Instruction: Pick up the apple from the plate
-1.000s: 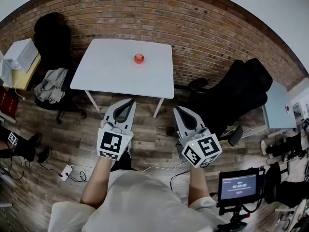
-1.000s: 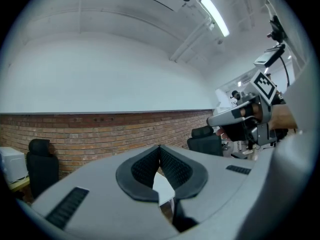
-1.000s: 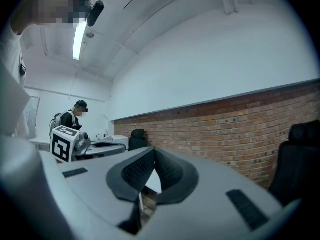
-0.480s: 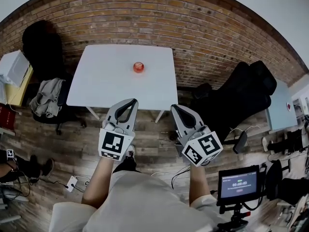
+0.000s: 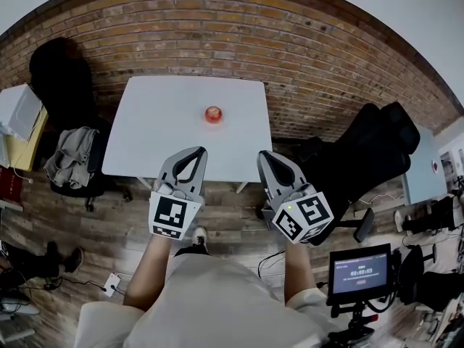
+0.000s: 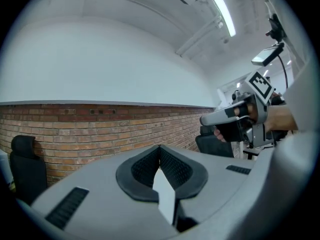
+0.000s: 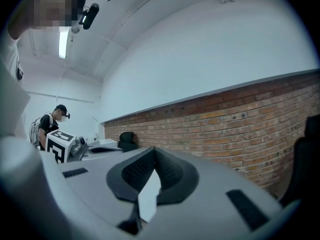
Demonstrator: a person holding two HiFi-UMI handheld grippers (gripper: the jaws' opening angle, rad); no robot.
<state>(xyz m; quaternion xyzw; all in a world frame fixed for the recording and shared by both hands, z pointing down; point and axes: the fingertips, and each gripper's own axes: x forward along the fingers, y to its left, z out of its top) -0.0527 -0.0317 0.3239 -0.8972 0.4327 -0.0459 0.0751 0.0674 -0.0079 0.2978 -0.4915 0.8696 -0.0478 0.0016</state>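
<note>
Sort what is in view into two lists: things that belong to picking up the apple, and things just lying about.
Belongs to the job: apple; white table; left gripper and right gripper, both shut and empty.

Lying about: black chair; grey clothes on another chair; small monitor.

Rough brick, worn wood and matt plastic are seen throughout.

The wall [image 5: 217, 42] is built of rough, unglazed red-brown brick, and the floor [image 5: 109, 216] is laid in worn, matt wooden planks. The table [image 5: 159, 129] is topped with a smooth, matt white surface, while the apple [image 5: 213, 114] is marked by a glossy red skin. The left gripper [image 5: 194, 152] and the right gripper [image 5: 266, 156] are moulded in smooth, matt grey plastic, and their pads [image 6: 179, 170] are faced with a black, finely ribbed, rubber-like material. A crumpled grey garment [image 5: 69, 145] is made of soft cloth, and the monitor [image 5: 360, 272] is fronted by a glossy screen.
</note>
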